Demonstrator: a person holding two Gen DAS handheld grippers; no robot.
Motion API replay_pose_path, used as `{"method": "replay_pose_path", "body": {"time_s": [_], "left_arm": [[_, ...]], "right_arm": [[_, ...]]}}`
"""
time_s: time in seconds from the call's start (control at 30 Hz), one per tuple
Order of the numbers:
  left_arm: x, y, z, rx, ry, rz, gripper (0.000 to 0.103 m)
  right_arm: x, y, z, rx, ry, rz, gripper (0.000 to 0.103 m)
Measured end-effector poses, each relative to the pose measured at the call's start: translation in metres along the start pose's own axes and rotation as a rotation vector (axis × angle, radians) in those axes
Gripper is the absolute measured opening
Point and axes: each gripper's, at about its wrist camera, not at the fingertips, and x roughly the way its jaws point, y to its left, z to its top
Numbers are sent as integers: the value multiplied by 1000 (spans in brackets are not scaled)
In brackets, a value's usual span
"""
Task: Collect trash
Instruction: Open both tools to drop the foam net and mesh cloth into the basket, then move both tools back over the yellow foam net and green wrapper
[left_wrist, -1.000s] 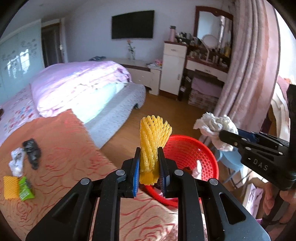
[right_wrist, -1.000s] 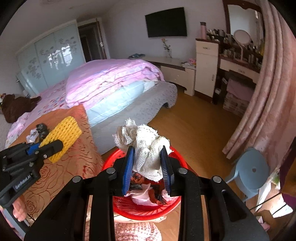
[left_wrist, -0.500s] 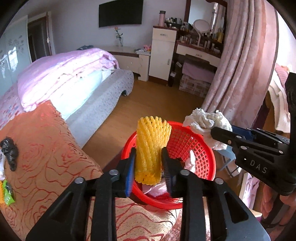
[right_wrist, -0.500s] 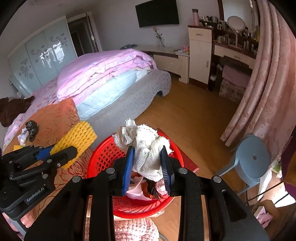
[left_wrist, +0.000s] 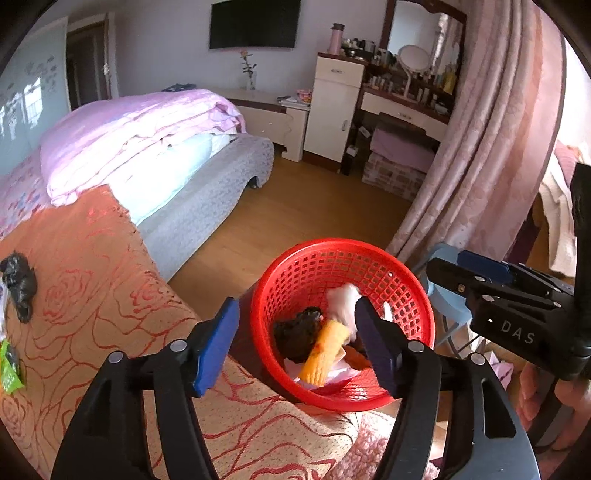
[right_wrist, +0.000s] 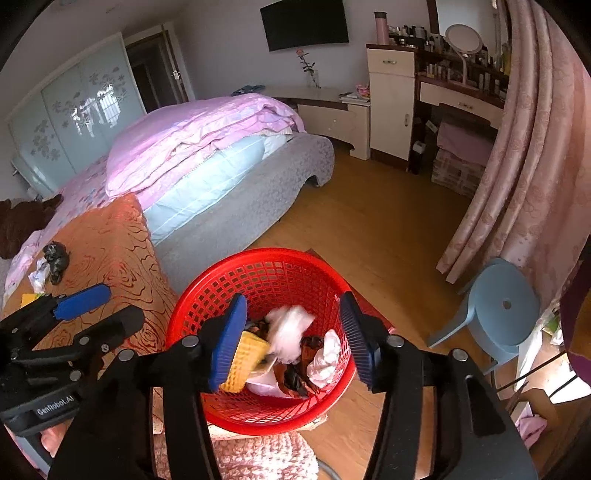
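Red basket (left_wrist: 413, 295) beneath, left claw (left_wrist: 295, 343) and right claw (right_wrist: 293, 336) opening, both empty

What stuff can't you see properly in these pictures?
- White wad, right wrist view: blurred, so I cannot tell what it is.
- Bottom of the red basket, both views: covered by trash and the tongs.
- Green wrapper, left wrist view: cut off by the picture's edge.
- Bottles on the dresser: too small to tell.
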Motion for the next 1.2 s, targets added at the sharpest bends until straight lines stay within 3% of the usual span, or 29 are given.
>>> {"method": "replay_pose_path", "body": {"time_s": [0.77,1.2], "left_arm": [[-43,34,-13,-59,-87,158,69],[-91,86,-25,-160,-147,294,69]], "right_arm": [[-10,26,-3,-71,-34,30,54],[-16,74,-8,-159,-53,76,58]]}}
